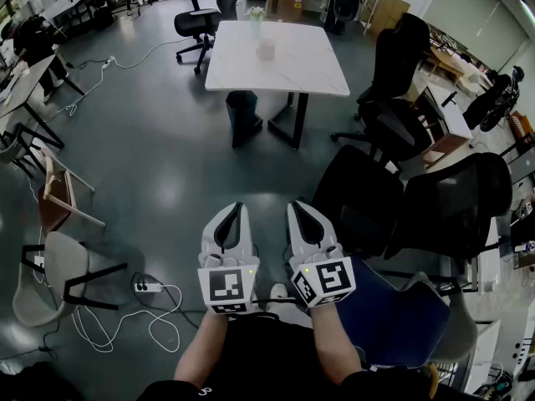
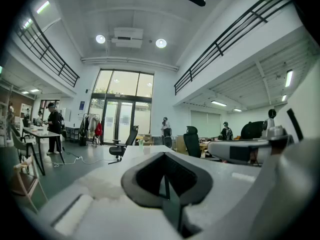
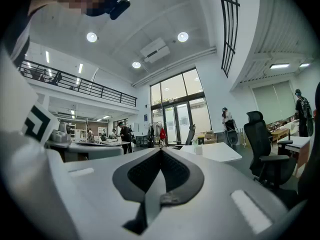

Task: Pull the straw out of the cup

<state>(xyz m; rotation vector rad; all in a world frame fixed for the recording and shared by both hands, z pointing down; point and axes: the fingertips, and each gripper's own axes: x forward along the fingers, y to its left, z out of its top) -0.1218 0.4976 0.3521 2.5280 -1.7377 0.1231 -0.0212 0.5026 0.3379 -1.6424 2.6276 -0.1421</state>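
The jaws of the left gripper [image 1: 236, 210] and the right gripper [image 1: 297, 208] were pressed together with nothing between them. Both grippers hung side by side, well short of the bench [image 1: 313, 69]. The cup [image 1: 266, 49] stood on the bench's far half, and its straw was too small to make out. By my judgement nothing was done yet: approach, grasp and pull all remained.

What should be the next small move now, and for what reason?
Probably step forward toward the white table, since the cup stands on it far ahead, beyond reach. The left claw and the right claw are both shut, empty and close to the body, so nothing can be grasped from here.
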